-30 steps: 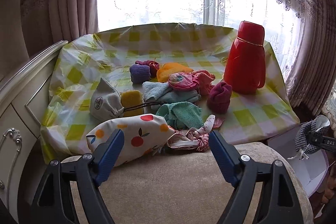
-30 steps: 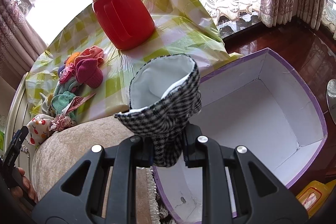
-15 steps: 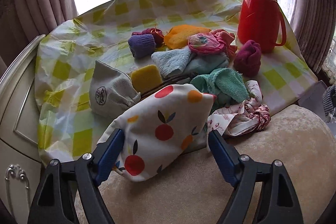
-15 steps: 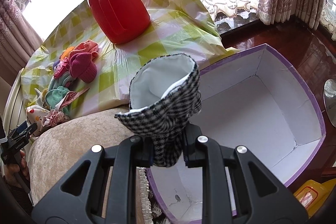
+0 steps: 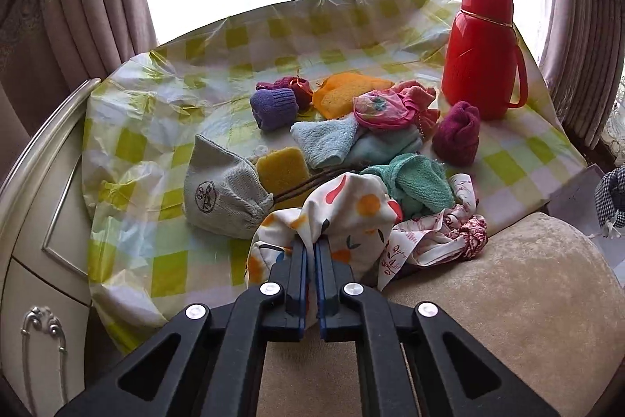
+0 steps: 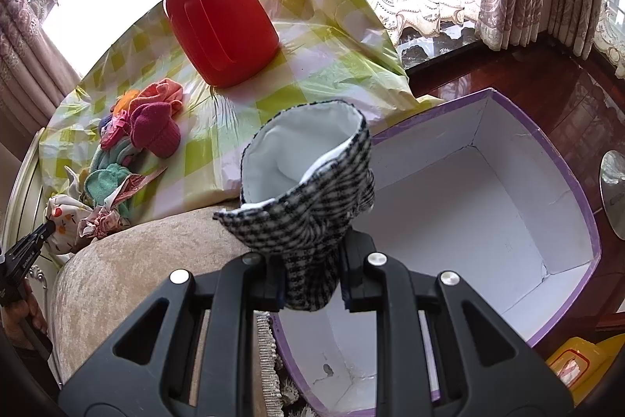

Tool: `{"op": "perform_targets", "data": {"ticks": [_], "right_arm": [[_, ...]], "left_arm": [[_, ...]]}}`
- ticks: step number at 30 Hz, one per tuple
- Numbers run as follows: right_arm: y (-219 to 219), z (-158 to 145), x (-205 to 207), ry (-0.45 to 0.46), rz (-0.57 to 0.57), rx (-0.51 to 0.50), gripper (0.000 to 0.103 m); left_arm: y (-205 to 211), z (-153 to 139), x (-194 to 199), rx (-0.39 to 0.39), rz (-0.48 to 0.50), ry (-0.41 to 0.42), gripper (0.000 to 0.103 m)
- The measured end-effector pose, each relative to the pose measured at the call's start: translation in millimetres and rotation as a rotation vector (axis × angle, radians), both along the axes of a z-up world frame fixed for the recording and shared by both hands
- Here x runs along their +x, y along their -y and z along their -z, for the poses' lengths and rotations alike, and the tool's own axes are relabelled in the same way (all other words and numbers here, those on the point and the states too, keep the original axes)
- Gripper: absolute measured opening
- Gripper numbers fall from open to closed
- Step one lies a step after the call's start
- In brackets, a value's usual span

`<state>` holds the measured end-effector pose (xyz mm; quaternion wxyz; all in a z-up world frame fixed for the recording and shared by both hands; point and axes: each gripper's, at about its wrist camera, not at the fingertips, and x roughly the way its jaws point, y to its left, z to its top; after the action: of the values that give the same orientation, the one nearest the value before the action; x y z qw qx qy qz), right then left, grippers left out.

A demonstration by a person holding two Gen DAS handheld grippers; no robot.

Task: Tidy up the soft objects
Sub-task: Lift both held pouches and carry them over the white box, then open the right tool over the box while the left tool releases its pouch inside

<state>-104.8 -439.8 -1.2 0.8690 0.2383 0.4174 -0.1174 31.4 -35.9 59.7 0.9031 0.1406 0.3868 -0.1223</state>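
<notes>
The lower part of the white fruit-print fabric pouch (image 5: 353, 212) is concealed behind the closed fingers of the left gripper (image 5: 311, 253). The black-and-white houndstooth fabric pouch (image 5: 611, 192) is cut off by the left wrist view's right edge. The yellow plastic container (image 6: 578, 362) is cropped at the right wrist view's corner; its identity is indeterminable.

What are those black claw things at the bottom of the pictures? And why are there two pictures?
They are grabbers a person holds, one in each hand, each with a camera looking along its two fingers. So there are two pictures. The left grabber is shut on a fruit-print pouch at the edge of the checked tablecloth, where socks, towels and a red flask sit. The right grabber pinches a black-and-white checked pouch over an open white box on the floor.
</notes>
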Motion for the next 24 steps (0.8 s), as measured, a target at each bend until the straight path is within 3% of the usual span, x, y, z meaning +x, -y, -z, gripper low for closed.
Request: {"op": "perform_targets", "data": {"ticks": [3,6,9,15,17,20,21,23,24], "right_arm": [[2,-3,-1,0.002,0.009,-0.014,0.023],[5,-5,-1,-0.003,0.023,-0.031,0.023],[10,-6,-3,-0.012,0.046,-0.053,0.023],[20,-11,-7,-0.018,0.080,-0.075,0.028],[22,-12,-9,-0.020,0.089,-0.081,0.029],[26,-13,-10,-0.024,0.110,-0.089,0.054],[26,-14,-11,-0.023,0.116,-0.096,0.061],[26,-15,-13,-0.026,0.125,-0.117,0.065],[26,-15,-13,-0.029,0.129,-0.127,0.067]], "left_arm": [[7,-23,-13,-0.050,0.005,0.055,0.004],[24,-45,-27,-0.147,0.078,0.071,0.004],[60,-53,-41,-0.246,0.206,0.021,0.004],[149,-40,-69,-0.351,0.440,-0.119,0.005],[173,-35,-72,-0.380,0.485,-0.169,0.014],[197,-27,-75,-0.372,0.530,-0.200,0.021],[200,-26,-75,-0.360,0.526,-0.197,0.026],[198,-24,-75,-0.352,0.508,-0.178,0.045],[194,-24,-74,-0.355,0.492,-0.169,0.048]]}}
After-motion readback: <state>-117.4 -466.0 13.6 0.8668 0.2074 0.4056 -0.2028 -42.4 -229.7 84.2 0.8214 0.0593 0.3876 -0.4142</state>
